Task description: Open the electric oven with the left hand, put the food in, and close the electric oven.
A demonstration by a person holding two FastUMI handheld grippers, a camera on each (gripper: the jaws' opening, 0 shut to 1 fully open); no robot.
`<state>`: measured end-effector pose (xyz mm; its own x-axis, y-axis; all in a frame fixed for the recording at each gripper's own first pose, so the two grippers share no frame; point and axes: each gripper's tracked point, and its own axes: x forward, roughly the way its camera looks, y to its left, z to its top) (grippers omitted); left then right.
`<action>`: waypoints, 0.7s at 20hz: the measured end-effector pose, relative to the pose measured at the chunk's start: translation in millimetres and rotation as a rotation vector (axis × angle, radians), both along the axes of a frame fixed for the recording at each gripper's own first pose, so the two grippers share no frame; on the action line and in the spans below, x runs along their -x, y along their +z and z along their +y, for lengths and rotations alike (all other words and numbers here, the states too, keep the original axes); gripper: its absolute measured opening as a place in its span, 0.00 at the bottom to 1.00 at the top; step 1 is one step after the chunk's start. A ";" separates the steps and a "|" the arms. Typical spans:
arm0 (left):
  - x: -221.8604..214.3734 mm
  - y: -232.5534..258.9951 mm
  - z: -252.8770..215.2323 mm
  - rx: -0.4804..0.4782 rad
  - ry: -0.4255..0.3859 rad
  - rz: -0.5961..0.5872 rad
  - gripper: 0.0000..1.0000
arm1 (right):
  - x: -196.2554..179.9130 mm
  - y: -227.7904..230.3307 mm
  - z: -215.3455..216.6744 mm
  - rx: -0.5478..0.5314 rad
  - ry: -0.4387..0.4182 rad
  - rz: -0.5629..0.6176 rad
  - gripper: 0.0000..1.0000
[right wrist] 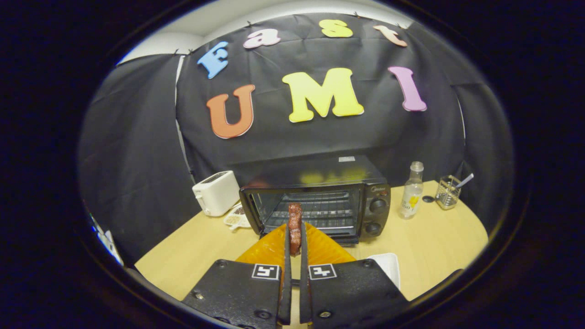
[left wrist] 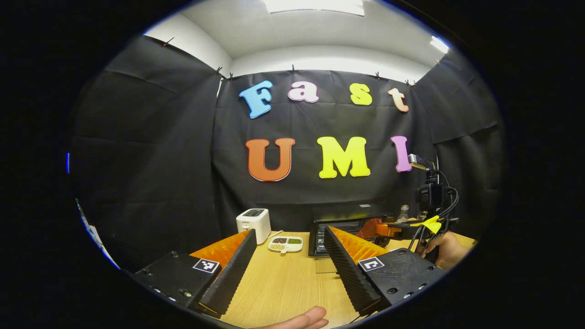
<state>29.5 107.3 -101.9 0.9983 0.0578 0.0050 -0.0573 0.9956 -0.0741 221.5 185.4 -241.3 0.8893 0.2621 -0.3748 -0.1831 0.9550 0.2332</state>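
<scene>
— Left claw (left wrist: 287, 249)?
— Spread wide, holding nothing, hovering above the pale wooden bench (left wrist: 283, 283). A fingertip (left wrist: 307, 319) at the bottom edge of the left gripper view.

— Right claw (right wrist: 295, 244)?
— Nearly closed, both fingers pinching a dark reddish-brown strip of food (right wrist: 295, 225) that stands upright between the tips, just in front of the oven mouth. Seen also in the left gripper view, farther off to the right (left wrist: 388, 228), with the hand (left wrist: 450, 249) that carries it.

— The oven?
— Black boxy electric oven (right wrist: 320, 201) at the back of the bench, door down, wire rack (right wrist: 320, 210) visible inside, two round knobs (right wrist: 377, 214) on its right panel.

— Around it?
— White toaster (right wrist: 215, 192) to the left, small white divided dish of grains (right wrist: 235, 220) between the two. Clear glass bottle (right wrist: 412, 191) just right of the oven, then a wire holder with a utensil (right wrist: 448, 191). White tray (right wrist: 386, 265) on the bench, near the right claw.
</scene>
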 end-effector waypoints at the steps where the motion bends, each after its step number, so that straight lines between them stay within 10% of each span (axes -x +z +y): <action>1: -3.1 -2.0 1.1 0.001 0.001 0.004 0.94 | -5.4 -6.1 -2.0 -0.041 -0.018 0.020 0.10; 14: -41.8 -25.0 15.5 0.066 0.001 0.030 0.94 | -127.5 -67.5 6.9 -0.585 -0.220 0.140 0.10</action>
